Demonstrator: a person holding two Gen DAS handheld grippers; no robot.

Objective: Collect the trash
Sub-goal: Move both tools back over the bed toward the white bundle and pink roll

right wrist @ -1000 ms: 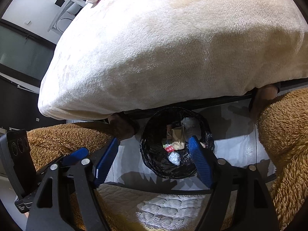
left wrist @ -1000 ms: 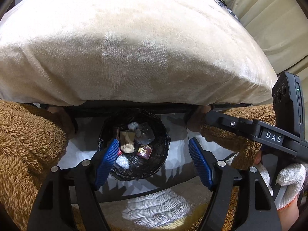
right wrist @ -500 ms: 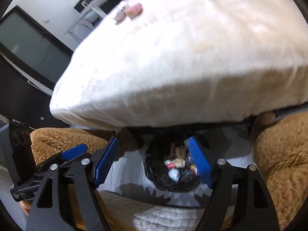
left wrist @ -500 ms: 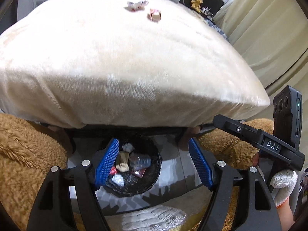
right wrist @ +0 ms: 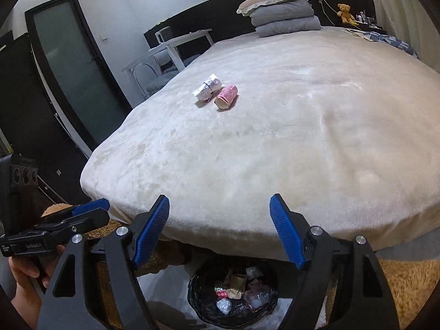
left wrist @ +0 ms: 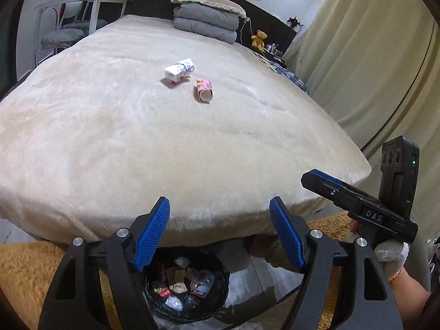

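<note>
Fingers (left wrist: 154, 231) apart; pink crumpled wrapper (left wrist: 204, 90).

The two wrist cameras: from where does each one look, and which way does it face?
Left wrist: sits behind the open left gripper, faces up the bed toward the pillows; the right gripper and gloved hand show at right.
Right wrist: sits behind the open right gripper, faces the same way; the left gripper and bare hand show at left.
Shared: white wrapper, pink roll, bin.
</note>
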